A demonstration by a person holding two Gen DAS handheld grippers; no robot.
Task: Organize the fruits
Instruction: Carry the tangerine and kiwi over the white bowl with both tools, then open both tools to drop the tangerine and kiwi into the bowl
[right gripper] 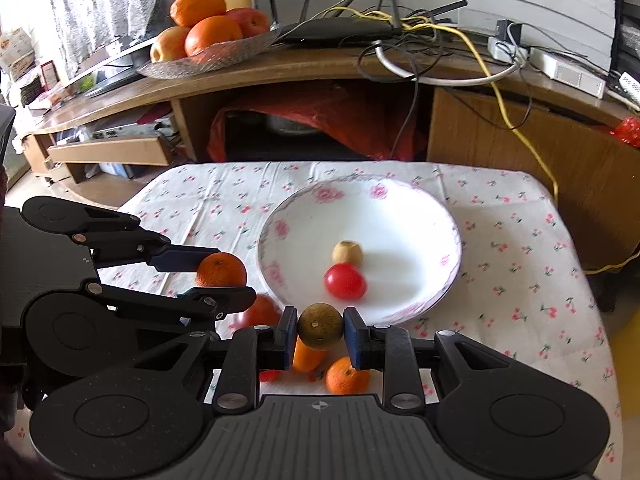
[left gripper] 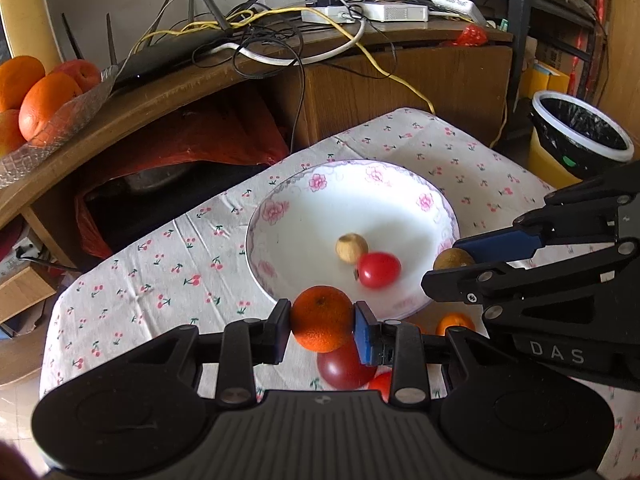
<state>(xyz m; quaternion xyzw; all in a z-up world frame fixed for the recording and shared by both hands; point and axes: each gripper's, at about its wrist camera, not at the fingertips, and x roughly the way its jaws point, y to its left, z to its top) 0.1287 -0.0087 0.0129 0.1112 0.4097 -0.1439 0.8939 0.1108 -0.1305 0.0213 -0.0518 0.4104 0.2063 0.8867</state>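
Observation:
My left gripper (left gripper: 322, 330) is shut on a small orange (left gripper: 322, 318), held just in front of the near rim of the white flowered bowl (left gripper: 304, 216). My right gripper (right gripper: 320, 332) is shut on a brown round fruit (right gripper: 320, 326), also at the bowl's near rim (right gripper: 400, 312). The bowl holds a tan round fruit (right gripper: 347, 253) and a red tomato (right gripper: 345, 282). On the cloth under the grippers lie a dark red fruit (left gripper: 344, 366), a small orange (right gripper: 346, 376) and another orange piece (right gripper: 306, 358). The right gripper shows in the left wrist view (left gripper: 454, 268), the left one in the right wrist view (right gripper: 222, 276).
The bowl stands on a small table with a cherry-print cloth (right gripper: 520, 260). Behind it is a wooden desk (right gripper: 320, 64) with a router, tangled cables and a glass dish of oranges and apples (right gripper: 208, 36). A bin with a black liner (left gripper: 580, 132) stands at the table's far right.

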